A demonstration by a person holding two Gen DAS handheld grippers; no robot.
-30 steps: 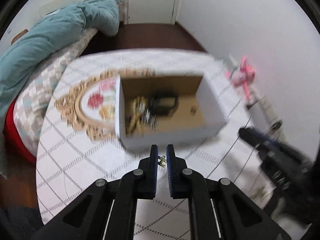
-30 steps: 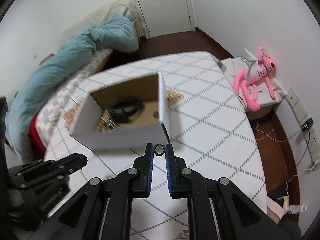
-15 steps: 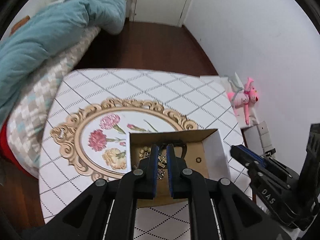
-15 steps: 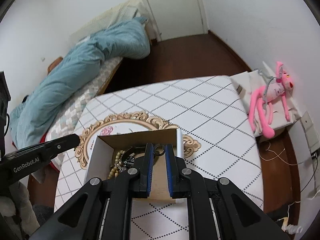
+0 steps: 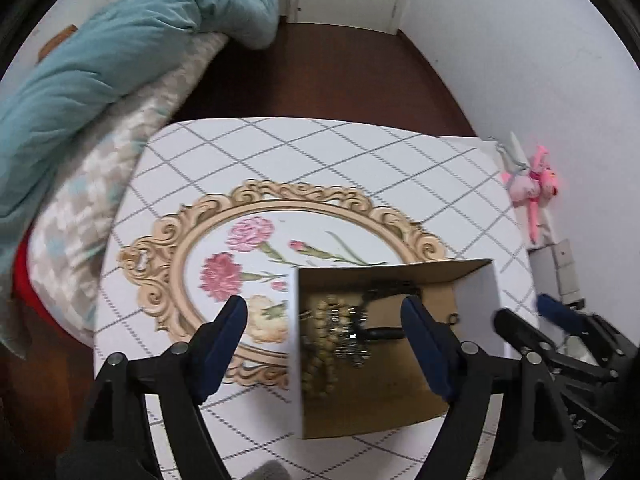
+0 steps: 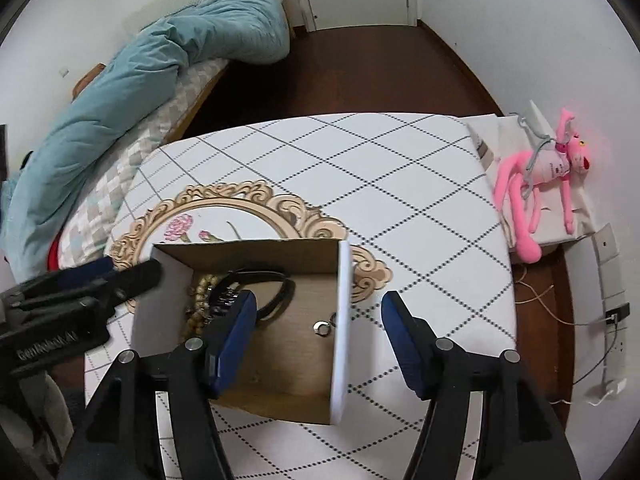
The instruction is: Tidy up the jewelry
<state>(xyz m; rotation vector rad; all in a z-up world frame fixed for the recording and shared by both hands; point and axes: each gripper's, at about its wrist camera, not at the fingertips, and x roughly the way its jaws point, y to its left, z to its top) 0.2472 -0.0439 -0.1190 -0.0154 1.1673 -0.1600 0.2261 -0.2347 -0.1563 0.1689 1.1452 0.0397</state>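
Both grippers above an open cardboard box (image 5: 476,292) (image 6: 344,320) standing on the counter (image 5: 320,152) (image 6: 400,184), which carries a white diamond-grid cloth with a printed oval floral medallion (image 5: 240,248) (image 6: 208,208). Left gripper (image 5: 324,312): jaws spread wide, empty, straddling the box's left wall. Right gripper (image 6: 316,312): jaws spread wide, empty, straddling the box's right wall, its left finger inside the box. The box's long axis runs toward and away from the cameras; its white outer walls stand upright and its mouth faces up. Contents: a beaded bracelet (image 5: 320,356) (image 6: 198,300) heaped along the left wall, strand running lengthwise with the box; a metallic trinket (image 5: 348,336) touching it; a black cord (image 5: 384,332) (image 6: 280,292) looped across the far half; a small ring (image 5: 452,319) (image 6: 322,328) lying flat on the floor of the box near the right wall. Beyond the counter, a bed with a teal duvet (image 5: 100,52) (image 6: 160,68); at right, a pink plush toy (image 5: 536,184) (image 6: 536,184).
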